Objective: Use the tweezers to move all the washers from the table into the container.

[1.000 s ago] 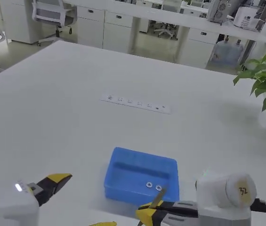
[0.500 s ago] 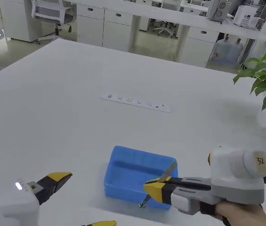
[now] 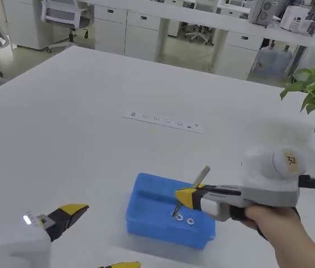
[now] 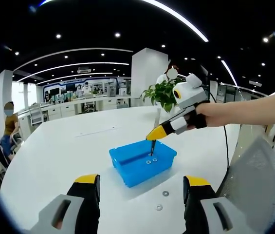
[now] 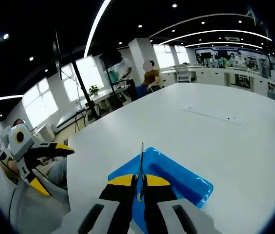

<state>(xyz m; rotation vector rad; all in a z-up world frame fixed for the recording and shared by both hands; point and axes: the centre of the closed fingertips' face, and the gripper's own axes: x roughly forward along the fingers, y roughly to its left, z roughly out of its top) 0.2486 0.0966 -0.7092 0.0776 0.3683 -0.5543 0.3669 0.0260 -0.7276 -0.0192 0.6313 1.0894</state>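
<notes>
Right now the right gripper [image 3: 180, 196] is clenched on the tweezers [image 3: 200, 176], its yellow jaws pressed together around them. From the head view, the tweezers slant down through the jaws, and their tip hangs inside the blue container [image 3: 163, 230], just beside two washers [image 3: 179, 218] that lie on its floor near the front wall. Whether the tip touches a washer I cannot tell. A hand [image 3: 274, 223] holds that gripper from the right, with a cable trailing off it.

The right gripper view looks straight down the tweezers [image 5: 141, 161]: a thin line rises from between the shut jaws of the right gripper [image 5: 138, 179] and ends over the container [image 5: 203, 187]. The left gripper [image 5: 49, 168] sits off to the left in this view, jaws spread.

The left gripper view gives the low side-on angle. Its own gripper [image 4: 141, 180] is released, jaws wide apart, with nothing between them. Beyond them stands the container [image 4: 137, 174] with the two washers [image 4: 150, 160] inside, and the right gripper [image 4: 153, 135] above it pointing the tweezers [image 4: 152, 146] down. On the table in front of the container, between it and the left jaws, lie two more loose washers [image 4: 165, 193], apart from each other.

In the head view the left gripper [image 3: 106, 237] waits at the lower left, near the container. A socket strip [image 3: 165, 121] is set in the table farther back.
</notes>
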